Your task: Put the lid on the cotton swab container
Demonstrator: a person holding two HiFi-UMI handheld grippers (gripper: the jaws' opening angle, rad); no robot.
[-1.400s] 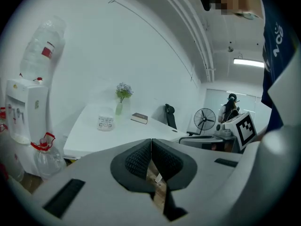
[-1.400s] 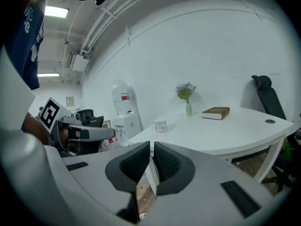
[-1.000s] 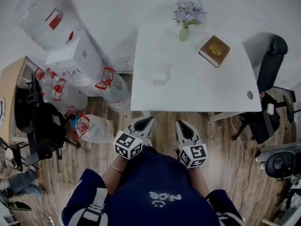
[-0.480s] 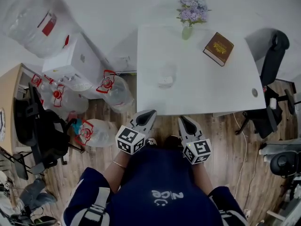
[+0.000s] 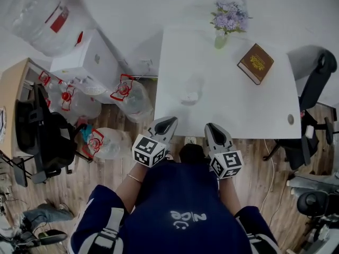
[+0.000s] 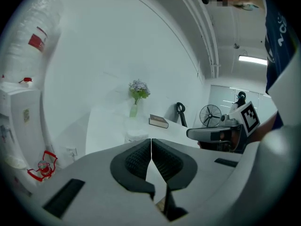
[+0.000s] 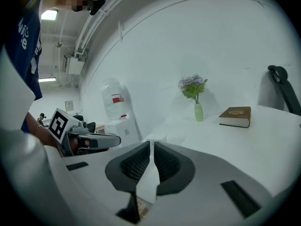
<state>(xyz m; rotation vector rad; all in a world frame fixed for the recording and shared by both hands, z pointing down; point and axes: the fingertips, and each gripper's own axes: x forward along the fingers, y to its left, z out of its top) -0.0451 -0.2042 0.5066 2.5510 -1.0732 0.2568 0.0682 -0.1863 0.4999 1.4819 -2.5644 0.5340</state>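
A clear cotton swab container [image 5: 190,91] stands on the white table [image 5: 249,105], left of its middle; I cannot make out its lid apart from it. In the left gripper view the container [image 6: 137,135] shows pale and small just beyond the jaw tips. My left gripper [image 5: 169,122] and right gripper [image 5: 210,127] hang side by side just short of the table's near edge, both shut with nothing between the pads. The left gripper [image 6: 151,140] points at the table. So does the right gripper [image 7: 152,144].
A green vase of purple flowers [image 5: 229,19] and a brown book [image 5: 256,63] sit at the table's far side. A water dispenser [image 5: 87,62] and several water bottles [image 5: 127,97] stand to the left. Black office chairs [image 5: 318,81] flank the table.
The person has stepped toward the table, so both grippers now sit nearer its front edge. Both stay shut and empty.
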